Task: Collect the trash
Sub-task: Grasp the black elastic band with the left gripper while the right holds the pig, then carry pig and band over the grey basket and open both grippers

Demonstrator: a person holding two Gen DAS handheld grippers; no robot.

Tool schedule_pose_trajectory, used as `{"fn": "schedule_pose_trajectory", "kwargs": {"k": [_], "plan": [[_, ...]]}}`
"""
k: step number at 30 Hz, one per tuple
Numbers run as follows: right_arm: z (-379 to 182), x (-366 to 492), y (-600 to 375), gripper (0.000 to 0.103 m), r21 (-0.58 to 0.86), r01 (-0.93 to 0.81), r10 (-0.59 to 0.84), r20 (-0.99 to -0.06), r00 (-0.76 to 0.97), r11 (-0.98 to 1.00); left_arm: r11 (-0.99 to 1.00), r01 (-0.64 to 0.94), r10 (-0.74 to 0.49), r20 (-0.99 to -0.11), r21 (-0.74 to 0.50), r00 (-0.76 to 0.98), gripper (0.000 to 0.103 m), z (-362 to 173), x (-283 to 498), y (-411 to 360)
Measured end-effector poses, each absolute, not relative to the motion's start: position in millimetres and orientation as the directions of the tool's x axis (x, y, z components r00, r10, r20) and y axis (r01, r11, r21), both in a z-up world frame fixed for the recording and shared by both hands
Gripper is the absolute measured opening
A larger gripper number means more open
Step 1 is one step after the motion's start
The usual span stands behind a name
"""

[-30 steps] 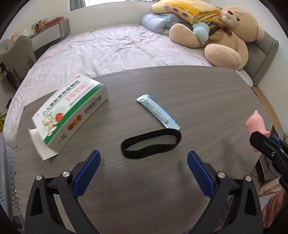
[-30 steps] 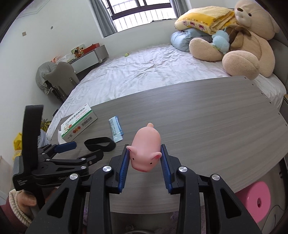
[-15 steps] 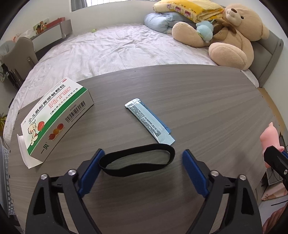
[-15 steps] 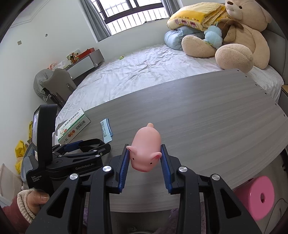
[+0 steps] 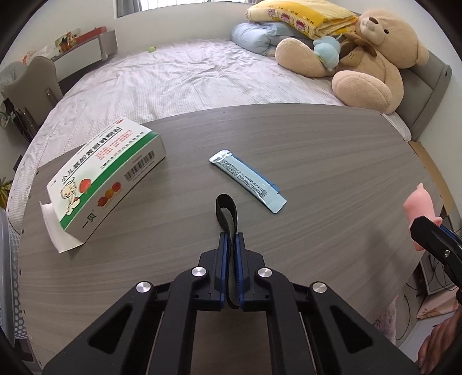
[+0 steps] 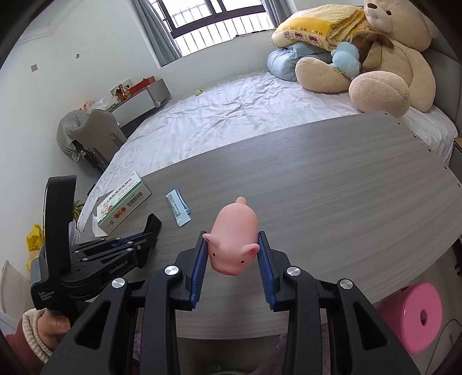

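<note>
A bedroom: bed (image 5: 179,83), teddy bear (image 5: 363,54), pillows (image 6: 314,26).

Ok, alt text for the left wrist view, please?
The left tool is shut on a flattened black elastic band above a grey wood-grain table. A green-and-white medicine box lies left, a blue sachet ahead, and a pink toy pig sits at the right edge.

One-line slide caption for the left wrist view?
Left hand-held gripper shut on a black band on the grey table, with a medicine box and blue sachet beyond.
</note>
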State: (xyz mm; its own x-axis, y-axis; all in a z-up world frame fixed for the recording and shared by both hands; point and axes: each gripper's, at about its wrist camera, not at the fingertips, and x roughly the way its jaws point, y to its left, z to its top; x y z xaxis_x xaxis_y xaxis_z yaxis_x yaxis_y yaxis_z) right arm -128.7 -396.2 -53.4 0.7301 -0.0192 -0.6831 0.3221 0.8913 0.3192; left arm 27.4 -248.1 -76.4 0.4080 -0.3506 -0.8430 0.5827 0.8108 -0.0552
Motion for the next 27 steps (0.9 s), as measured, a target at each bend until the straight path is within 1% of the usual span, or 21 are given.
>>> {"fn": "schedule_pose_trajectory", "kwargs": {"k": [7,15,21,27], "plan": [[-44,-121,-377,0.033,0.309,0.286,-0.002,-0.676,0.737,0.907,0.826,0.559,-0.372,-0.818,-0.075,0.439,0.006,-55,23,-217],[-25,-95,-343,0.033,0.289,0.209,0.035,-0.658,0.752,0.934,0.87,0.489,-0.362,-0.752,-0.06,0.552,0.006,-14,31,-162],[-18,-70,-302,0.033,0.272,0.125,0.087,-0.651,0.754,0.954,0.909,0.416,-0.307,-0.714,-0.025,0.629,0.006,7,44,-113],[-12,-35,-249,0.033,0.25,0.018,0.155,-0.655,0.74,0.968,0.941,0.339,-0.253,-0.706,-0.019,0.661,0.006,9,54,-61]]}}
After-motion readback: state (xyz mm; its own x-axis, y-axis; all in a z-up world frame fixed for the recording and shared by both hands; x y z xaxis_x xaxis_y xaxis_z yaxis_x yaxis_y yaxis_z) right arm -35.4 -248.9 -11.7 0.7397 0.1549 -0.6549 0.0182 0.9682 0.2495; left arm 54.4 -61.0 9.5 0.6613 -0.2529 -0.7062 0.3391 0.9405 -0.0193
